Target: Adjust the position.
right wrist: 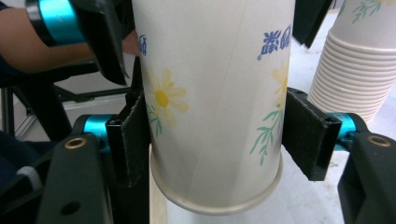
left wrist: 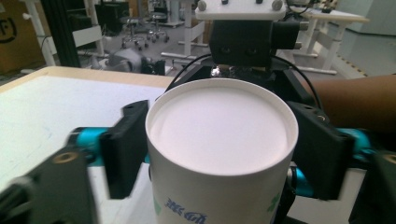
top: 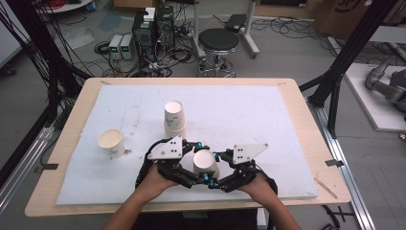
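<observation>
An upside-down white paper cup with a printed yellow daisy sits near the front edge of the white foam mat, between the two tools. The right gripper is clamped on its sides. The left gripper stands with its jaws apart around the same cup, though whether its pads brush the wall is hard to tell. The step looks like a handover from left to right. Next, the left gripper should back away so that the right can carry the cup toward the stack of inverted paper cups just beyond, or beside the upright paper cup at the left.
</observation>
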The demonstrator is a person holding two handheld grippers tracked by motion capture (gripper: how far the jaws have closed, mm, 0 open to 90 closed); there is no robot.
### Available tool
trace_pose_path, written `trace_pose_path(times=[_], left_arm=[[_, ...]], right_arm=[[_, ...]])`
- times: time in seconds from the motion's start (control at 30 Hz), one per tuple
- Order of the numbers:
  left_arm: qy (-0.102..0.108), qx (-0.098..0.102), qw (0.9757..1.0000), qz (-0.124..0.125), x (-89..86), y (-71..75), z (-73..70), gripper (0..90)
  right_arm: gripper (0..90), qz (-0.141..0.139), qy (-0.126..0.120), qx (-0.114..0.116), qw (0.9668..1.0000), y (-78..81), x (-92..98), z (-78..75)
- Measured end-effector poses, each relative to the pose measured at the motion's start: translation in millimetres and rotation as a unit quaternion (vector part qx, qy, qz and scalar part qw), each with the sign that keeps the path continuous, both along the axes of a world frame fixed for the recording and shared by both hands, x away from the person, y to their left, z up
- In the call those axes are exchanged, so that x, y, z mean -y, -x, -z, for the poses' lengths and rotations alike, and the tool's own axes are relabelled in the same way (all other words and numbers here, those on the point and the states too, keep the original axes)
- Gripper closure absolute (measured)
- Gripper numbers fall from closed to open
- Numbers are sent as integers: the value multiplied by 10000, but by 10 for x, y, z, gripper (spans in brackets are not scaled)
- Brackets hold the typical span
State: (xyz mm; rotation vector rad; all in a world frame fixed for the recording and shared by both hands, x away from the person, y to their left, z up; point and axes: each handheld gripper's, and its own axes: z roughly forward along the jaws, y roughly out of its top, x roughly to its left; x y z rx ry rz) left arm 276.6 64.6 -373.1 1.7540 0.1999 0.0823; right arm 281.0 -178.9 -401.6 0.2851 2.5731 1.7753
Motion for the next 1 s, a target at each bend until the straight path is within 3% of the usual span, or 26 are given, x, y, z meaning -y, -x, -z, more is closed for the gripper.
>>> trace_pose_path(times=[0.2, 0.43, 0.7, 1.0], left_arm=[[-136, -106, 9999, -14, -64, -7, -32, 157], [-432, -124, 9990, -13, -118, -38, -92, 157], [-707, -195, 9973, 18, -124, -50, -132, 158], [-1000, -206, 9947, 97, -109, -53, -167, 159]], right_arm=[[317, -24, 210, 38, 9998, -4, 19, -31], [317, -75, 700, 230, 9973, -29, 18, -109], [317, -187, 1139, 427, 9924, -49, -17, -233], [316, -305, 1676, 630, 9834, -57, -87, -347]])
